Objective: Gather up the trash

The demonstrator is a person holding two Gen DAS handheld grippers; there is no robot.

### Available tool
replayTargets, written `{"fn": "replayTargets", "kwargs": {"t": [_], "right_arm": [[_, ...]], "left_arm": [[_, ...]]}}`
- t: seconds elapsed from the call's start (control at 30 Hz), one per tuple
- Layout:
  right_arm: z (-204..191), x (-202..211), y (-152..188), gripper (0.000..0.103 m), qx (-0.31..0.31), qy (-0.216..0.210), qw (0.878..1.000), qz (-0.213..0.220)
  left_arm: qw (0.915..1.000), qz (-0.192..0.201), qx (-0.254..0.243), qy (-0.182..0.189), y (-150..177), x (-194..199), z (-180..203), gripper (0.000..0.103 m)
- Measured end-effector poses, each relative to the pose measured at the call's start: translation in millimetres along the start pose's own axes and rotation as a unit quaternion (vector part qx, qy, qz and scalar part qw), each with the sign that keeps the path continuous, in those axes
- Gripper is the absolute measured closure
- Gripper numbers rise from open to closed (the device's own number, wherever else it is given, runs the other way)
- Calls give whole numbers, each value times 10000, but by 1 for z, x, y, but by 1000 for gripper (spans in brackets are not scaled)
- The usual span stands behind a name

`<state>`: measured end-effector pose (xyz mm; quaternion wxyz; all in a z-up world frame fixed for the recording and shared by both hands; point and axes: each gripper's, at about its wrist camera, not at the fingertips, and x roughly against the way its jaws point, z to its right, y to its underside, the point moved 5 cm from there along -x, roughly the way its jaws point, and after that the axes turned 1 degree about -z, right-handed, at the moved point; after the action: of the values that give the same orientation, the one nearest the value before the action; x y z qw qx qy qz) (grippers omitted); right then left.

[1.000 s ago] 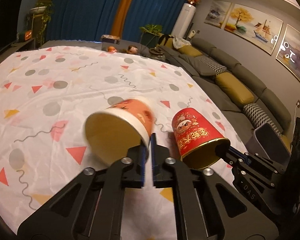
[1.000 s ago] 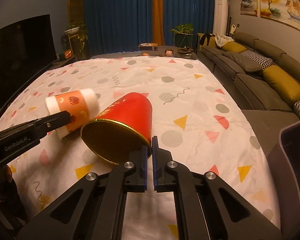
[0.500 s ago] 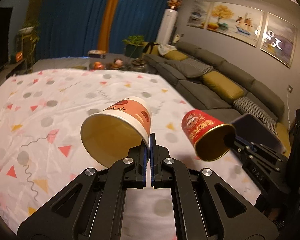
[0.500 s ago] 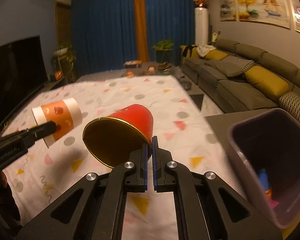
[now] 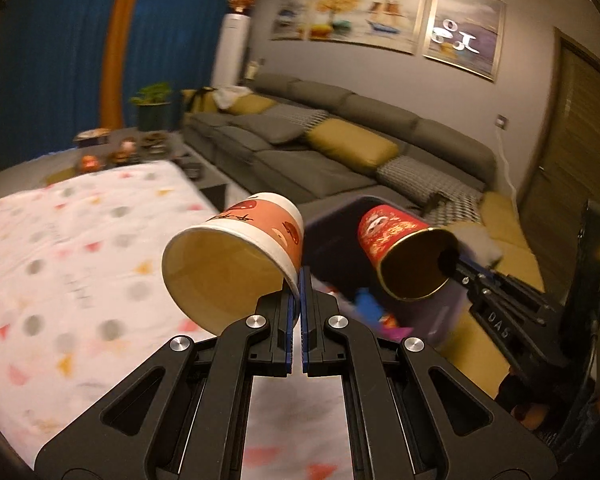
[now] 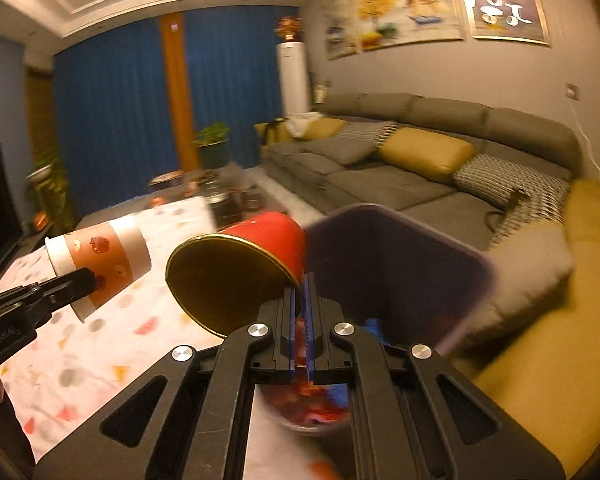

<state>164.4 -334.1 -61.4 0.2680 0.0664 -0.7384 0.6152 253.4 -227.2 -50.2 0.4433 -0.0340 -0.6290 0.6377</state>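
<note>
My left gripper (image 5: 300,280) is shut on the rim of an orange and white paper cup (image 5: 256,236), which lies on its side in the air with its mouth toward the camera. My right gripper (image 6: 303,286) is shut on the rim of a red paper cup (image 6: 268,240) with a gold inside. Both cups hang above or beside a dark purple bin (image 6: 400,264) that holds coloured scraps. In the left wrist view the red cup (image 5: 396,236) hovers over the bin (image 5: 332,240). The right wrist view shows the orange cup (image 6: 104,256) to the left, over the cloth.
A white cloth with coloured dots and triangles (image 5: 80,248) covers the table at the left. A long grey sofa (image 6: 400,176) with yellow cushions runs behind the bin. Blue curtains, a plant and a low table with small items stand at the back.
Both grippers have carried their cups up and to the right, off the cloth toward the bin. The bin has come close and large into both views.
</note>
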Motion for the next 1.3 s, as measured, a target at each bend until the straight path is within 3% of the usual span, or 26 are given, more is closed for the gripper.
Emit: {"fn": "replayTargets", "kwargs": {"t": [0.23, 0.5, 0.6, 0.67, 0.73, 0.87, 0.9, 1.1, 1.3], "right_arm": [[34, -12, 13, 98, -103, 321, 9993, -130], [56, -24, 23, 98, -288, 373, 9984, -315], [59, -29, 24, 97, -340, 363, 9981, -374], [58, -30, 24, 95, -361, 345, 9980, -388], [58, -31, 26, 89, -373, 319, 9981, -382], [57, -25, 27, 64, -390, 351, 9981, -317], [56, -23, 27, 54, -390, 361, 9981, -300], [44, -5, 27, 20, -258, 402, 9988, -100], [14, 20, 31, 6, 8, 381, 9993, 52]], "left_arm": [[9974, -384, -326, 520, 1, -58, 60, 101], [9937, -648, -402, 821, 14, -92, 76, 101], [9922, -756, -381, 913, 20, -97, 75, 89], [9931, -736, -390, 832, 22, -96, 71, 74], [9942, -693, -336, 746, 23, -94, 64, 56], [9984, -402, -195, 354, 24, -74, 43, 23], [9991, -316, -194, 207, 24, -67, 37, 20], [9977, -41, -19, -678, 38, -19, 0, 6], [9900, 295, 261, -1358, 54, 40, -26, 6]]}}
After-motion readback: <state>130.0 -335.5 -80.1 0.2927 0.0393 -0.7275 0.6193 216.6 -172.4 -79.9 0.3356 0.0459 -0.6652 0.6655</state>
